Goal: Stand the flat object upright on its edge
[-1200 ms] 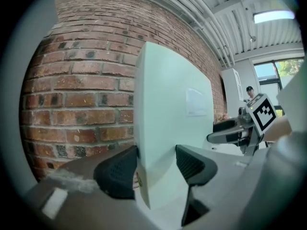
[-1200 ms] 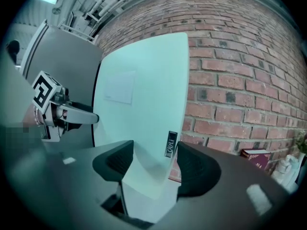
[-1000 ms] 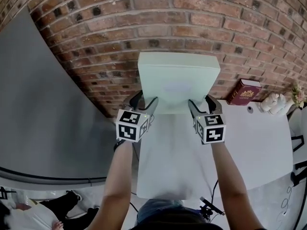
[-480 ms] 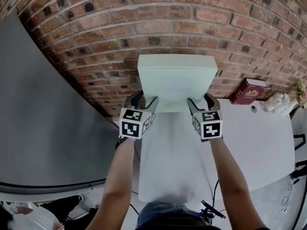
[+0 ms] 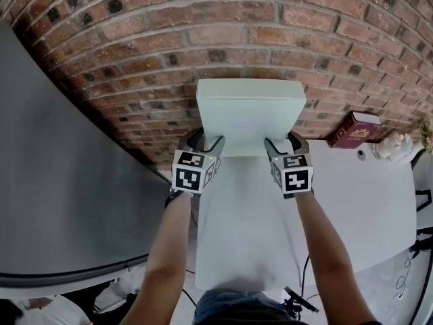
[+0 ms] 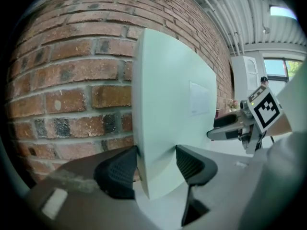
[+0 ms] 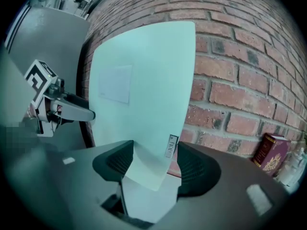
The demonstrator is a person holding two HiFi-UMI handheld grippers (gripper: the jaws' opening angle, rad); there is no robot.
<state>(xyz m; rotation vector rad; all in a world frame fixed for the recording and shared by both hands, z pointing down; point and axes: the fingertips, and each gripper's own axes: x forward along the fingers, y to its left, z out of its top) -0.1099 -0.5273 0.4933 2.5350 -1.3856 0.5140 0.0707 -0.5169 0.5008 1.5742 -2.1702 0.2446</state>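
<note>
Brick wall (image 5: pixel 135 39) at the back, white table (image 5: pixel 352 208) butted against it. Left gripper (image 5: pixel 201 141) is clamped on the lower left corner of the flat box (image 5: pixel 249 117); in the left gripper view both pads (image 6: pixel 117 169) sit against the box (image 6: pixel 168 104) faces, with its corner sticking down between them. Right gripper (image 5: pixel 284 143) has the same hold on the lower right corner; the right gripper view shows its jaws set wide across the box (image 7: pixel 144 80) thickness, with a small label (image 7: pixel 170 146) on the box edge next to the wall-side pad. The box is pale, upright on its long edge, its broad face toward the person, at 12 o'clock from both grippers, just off the wall. Can't tell whether its bottom edge touches the table. Red book (image 5: pixel 356 128) leans on the wall at 2 o'clock from the right gripper, with a white figurine (image 5: pixel 396 146) further out at 3 o'clock. Grey panel (image 5: pixel 61 154) at 9 o'clock of the left gripper.
</note>
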